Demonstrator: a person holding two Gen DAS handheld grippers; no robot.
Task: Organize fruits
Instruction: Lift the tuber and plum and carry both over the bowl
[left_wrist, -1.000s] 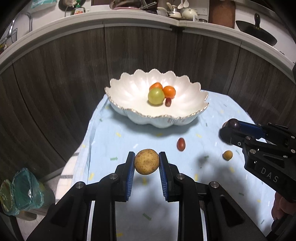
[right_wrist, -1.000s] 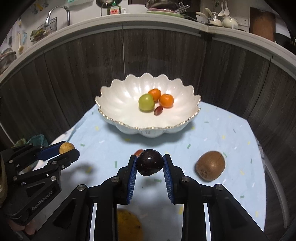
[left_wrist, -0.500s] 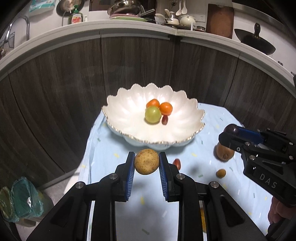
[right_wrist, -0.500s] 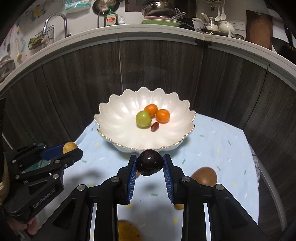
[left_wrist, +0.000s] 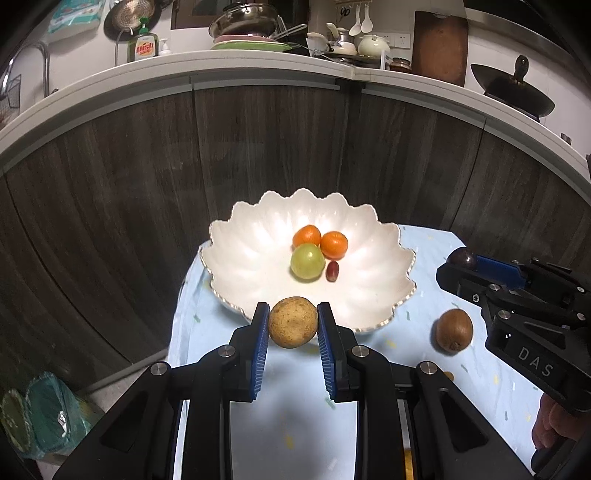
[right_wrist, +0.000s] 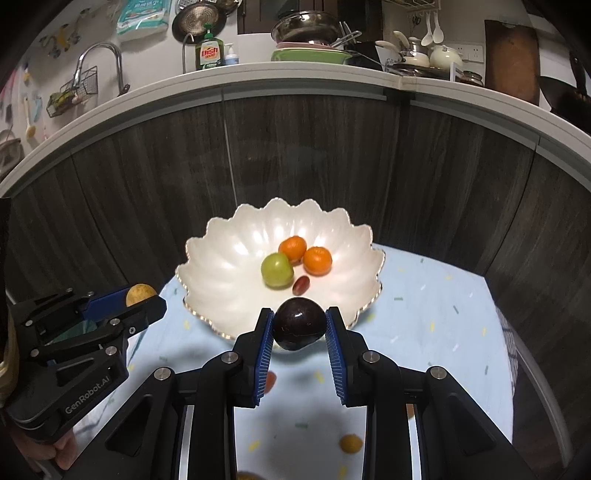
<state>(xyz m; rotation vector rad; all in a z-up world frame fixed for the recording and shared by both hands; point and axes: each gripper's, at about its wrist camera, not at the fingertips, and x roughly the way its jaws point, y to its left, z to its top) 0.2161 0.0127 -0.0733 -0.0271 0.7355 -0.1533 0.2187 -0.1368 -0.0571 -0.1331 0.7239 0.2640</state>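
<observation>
My left gripper (left_wrist: 292, 320) is shut on a round tan fruit (left_wrist: 292, 322), held in the air just before the near rim of a white scalloped bowl (left_wrist: 236, 258). My right gripper (right_wrist: 299, 325) is shut on a dark purple plum (right_wrist: 299, 324), likewise in front of the bowl (right_wrist: 218, 266). In the bowl lie two small oranges (left_wrist: 334, 244), a green fruit (left_wrist: 307, 261) and a red grape (left_wrist: 332, 270). A brown kiwi (left_wrist: 453, 329) rests on the light blue cloth (left_wrist: 436, 254) to the right of the bowl. The right gripper also shows at the right of the left wrist view, plum (left_wrist: 461, 257) at its tip.
On the cloth below the right gripper lie a small red fruit (right_wrist: 270, 380) and a small yellow-orange fruit (right_wrist: 350, 443). Dark wood cabinet fronts (left_wrist: 258, 147) curve behind the bowl under a crowded white counter (left_wrist: 258, 61). A green-lined bin (left_wrist: 40, 413) stands low at the left.
Both grippers have risen and moved toward the bowl with their fruits still held. The bowl sits lower in both views and the loose fruits have slid toward the bottom edges.
</observation>
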